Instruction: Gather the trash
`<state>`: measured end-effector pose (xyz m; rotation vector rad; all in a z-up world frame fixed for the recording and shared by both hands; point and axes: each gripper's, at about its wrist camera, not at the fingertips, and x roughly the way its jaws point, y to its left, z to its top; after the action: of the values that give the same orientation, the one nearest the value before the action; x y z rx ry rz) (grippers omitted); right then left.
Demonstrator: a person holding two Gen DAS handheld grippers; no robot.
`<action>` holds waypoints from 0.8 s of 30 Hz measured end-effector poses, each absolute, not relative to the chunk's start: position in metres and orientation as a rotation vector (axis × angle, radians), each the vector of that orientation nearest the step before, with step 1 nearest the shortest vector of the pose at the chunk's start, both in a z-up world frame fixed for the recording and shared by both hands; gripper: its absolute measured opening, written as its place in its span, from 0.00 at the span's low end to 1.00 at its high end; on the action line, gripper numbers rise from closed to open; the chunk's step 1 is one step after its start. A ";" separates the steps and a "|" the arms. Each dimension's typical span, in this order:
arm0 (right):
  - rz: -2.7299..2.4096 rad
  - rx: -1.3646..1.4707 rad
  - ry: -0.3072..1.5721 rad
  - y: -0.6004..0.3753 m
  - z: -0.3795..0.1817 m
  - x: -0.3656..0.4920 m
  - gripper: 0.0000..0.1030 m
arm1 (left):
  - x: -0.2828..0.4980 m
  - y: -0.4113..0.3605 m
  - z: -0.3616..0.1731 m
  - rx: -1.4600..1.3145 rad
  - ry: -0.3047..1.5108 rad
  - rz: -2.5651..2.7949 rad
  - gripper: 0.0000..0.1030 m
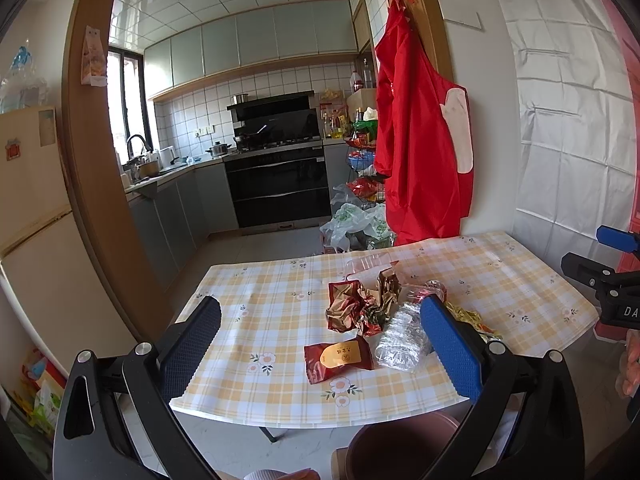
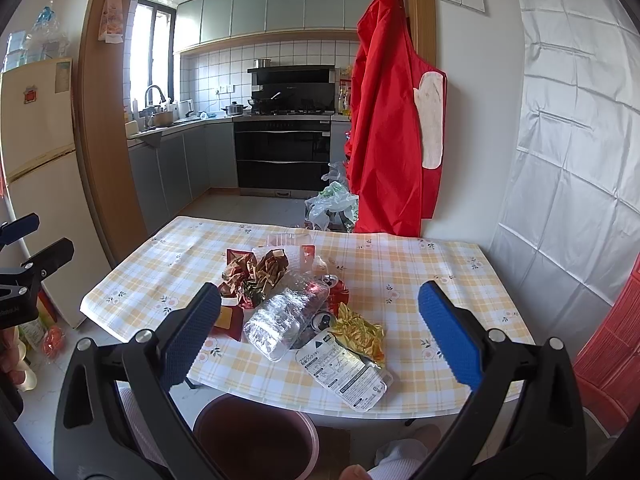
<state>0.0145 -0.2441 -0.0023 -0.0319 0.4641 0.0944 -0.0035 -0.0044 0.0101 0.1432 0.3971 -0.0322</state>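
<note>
A pile of trash lies on the checked tablecloth [image 1: 256, 292]: a red snack packet [image 1: 338, 358], crumpled red-gold wrappers [image 1: 356, 304], a crushed clear plastic bottle [image 1: 402, 340] [image 2: 284, 316], a gold wrapper [image 2: 358, 332], a white printed package [image 2: 344, 372] and crushed cans [image 2: 336, 290]. A brown bin [image 2: 256, 432] [image 1: 400, 444] stands on the floor below the table's near edge. My left gripper [image 1: 320, 344] is open and empty, above the near edge facing the pile. My right gripper [image 2: 320, 336] is open and empty, above the bottle and package.
A red apron [image 1: 420, 136] hangs on the wall behind the table. Plastic bags [image 1: 352, 224] lie on the floor by the kitchen doorway. A fridge [image 1: 28, 208] stands at the left. A red chair [image 2: 612, 360] is at the right of the table.
</note>
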 end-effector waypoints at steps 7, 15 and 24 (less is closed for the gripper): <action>0.095 -0.034 0.464 -0.244 -0.005 0.018 0.95 | -0.002 -0.003 0.014 0.143 0.394 -0.031 0.95; 0.095 -0.036 0.462 -0.243 -0.006 0.018 0.95 | -0.002 -0.001 0.019 0.135 0.394 -0.032 0.95; 0.096 -0.037 0.462 -0.244 0.001 0.017 0.95 | -0.003 0.000 0.019 0.135 0.393 -0.032 0.95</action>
<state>0.0166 -0.2442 0.0007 -0.0372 0.4618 0.0964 -0.0028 -0.0003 0.0187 0.1352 0.3933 -0.0322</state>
